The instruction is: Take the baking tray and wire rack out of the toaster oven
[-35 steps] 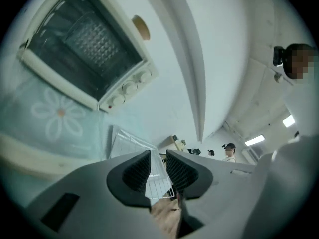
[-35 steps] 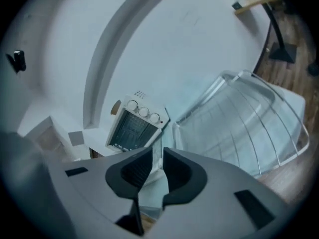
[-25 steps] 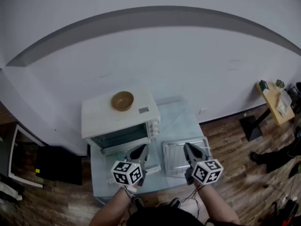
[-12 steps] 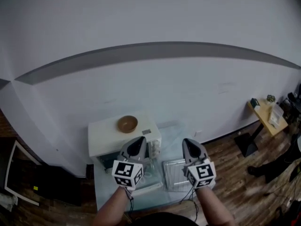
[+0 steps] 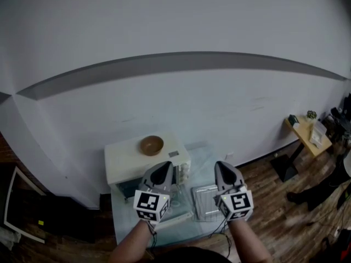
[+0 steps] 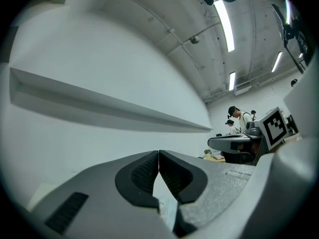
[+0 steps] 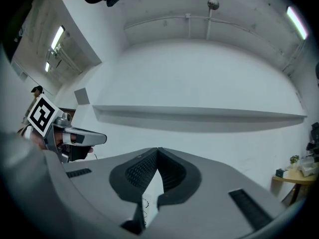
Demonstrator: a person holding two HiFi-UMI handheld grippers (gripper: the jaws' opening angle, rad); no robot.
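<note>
Now both grippers stand raised and roughly level. A second ago they hung low over the table (image 5: 122,219), the right one over the tray (image 5: 207,203). They have since risen clear of it and rolled upright.

1. Left gripper (image 5: 160,169): the jaws are clenched pad to pad, with nothing between them. Its own view faces the bare wall (image 6: 75,133).
2. Right gripper (image 5: 223,167): the jaws are likewise pressed together and empty. Its view also faces the wall.
3. Tray: it lies flat on the table, just right of the oven (image 5: 131,160) and outside it. It sits in the same place as a second ago. Faint lines cross it, but a rack cannot be told apart from it at this size.
4. Bowl (image 5: 152,145): it sits on top of the oven, untouched.

Assessment: with the tray out and both tools withdrawn and empty, the removal appears complete, or nearly so. Confirm the position of the rack before treating the task as closed. If it remains in the oven, one gripper must go back down to the opening.
</note>
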